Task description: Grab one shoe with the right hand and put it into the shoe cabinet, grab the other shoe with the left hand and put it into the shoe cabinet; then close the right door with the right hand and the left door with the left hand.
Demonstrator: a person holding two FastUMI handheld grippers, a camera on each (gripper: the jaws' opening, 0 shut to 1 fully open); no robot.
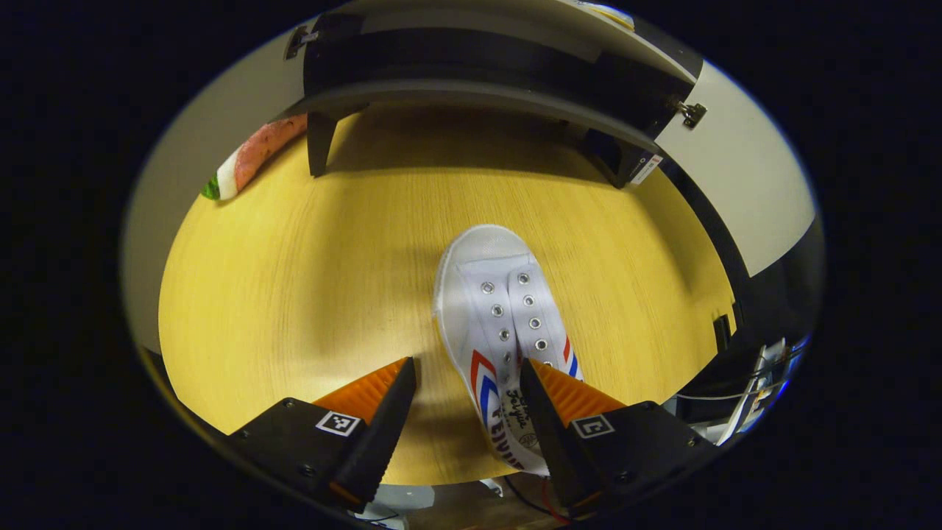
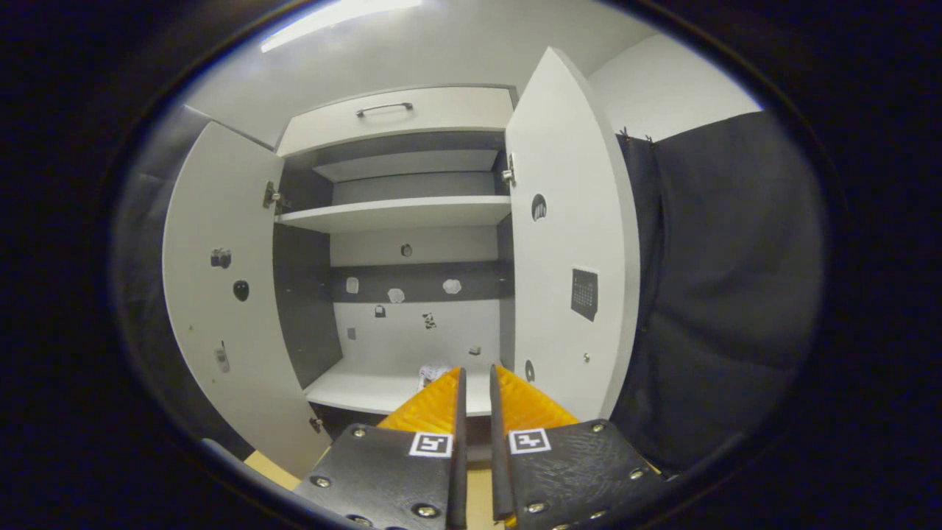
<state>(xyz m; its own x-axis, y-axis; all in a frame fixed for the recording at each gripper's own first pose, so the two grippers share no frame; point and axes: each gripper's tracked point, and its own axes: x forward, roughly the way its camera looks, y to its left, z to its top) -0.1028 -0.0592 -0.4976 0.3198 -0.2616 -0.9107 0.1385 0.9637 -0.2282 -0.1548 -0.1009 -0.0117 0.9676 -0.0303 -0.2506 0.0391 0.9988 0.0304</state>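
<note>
Between the left gripper (image 1: 465, 372) fingers – spread – white shoe (image 1: 503, 331) on wooden floor (image 1: 294, 280), right gripper (image 2: 475, 383) fingers nearly together.

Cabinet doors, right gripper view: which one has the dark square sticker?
The right door: a dark square sticker sits on its inner face. The left door carries just small scattered stickers.

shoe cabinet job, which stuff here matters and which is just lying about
For the job: white shoe between the open left claw; shoe cabinet with both doors open; right claw.
Lying about: watermelon-slice object; cables.
</note>
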